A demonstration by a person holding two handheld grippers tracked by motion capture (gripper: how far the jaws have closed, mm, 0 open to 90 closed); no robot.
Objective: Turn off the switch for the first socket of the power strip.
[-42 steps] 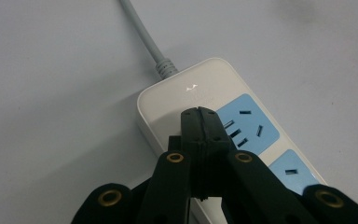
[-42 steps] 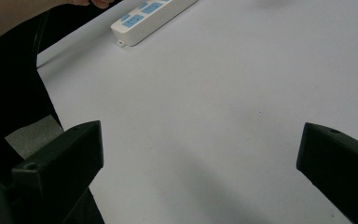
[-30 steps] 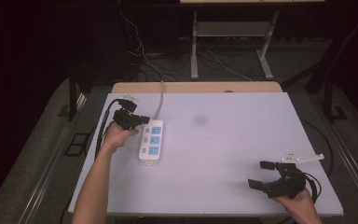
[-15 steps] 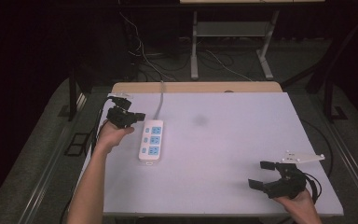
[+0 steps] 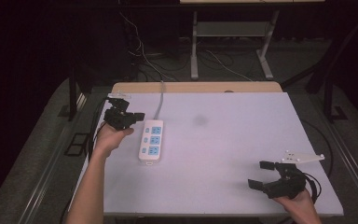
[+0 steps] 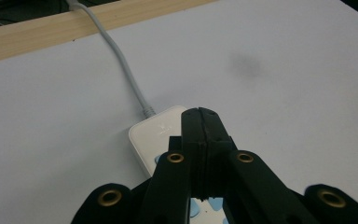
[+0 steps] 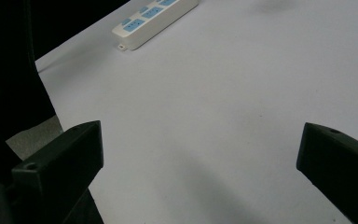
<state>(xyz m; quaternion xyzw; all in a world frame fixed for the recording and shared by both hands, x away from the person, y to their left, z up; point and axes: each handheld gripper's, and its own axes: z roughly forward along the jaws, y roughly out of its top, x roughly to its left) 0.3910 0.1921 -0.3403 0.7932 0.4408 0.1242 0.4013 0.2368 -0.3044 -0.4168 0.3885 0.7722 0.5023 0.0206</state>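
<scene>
Both grippers sat empty, left gripper closed beside the power strip at frame left, right gripper open; rigid, light, best grasped across its narrow sides.

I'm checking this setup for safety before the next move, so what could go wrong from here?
1. The left gripper is shut and sits just left of the power strip's far end; a sideways nudge might skid the strip across the table.
2. The strip's cord runs off the far edge; pulling the strip could draw it taut.
3. The right gripper is open near the front edge, where it might slip off.
</scene>
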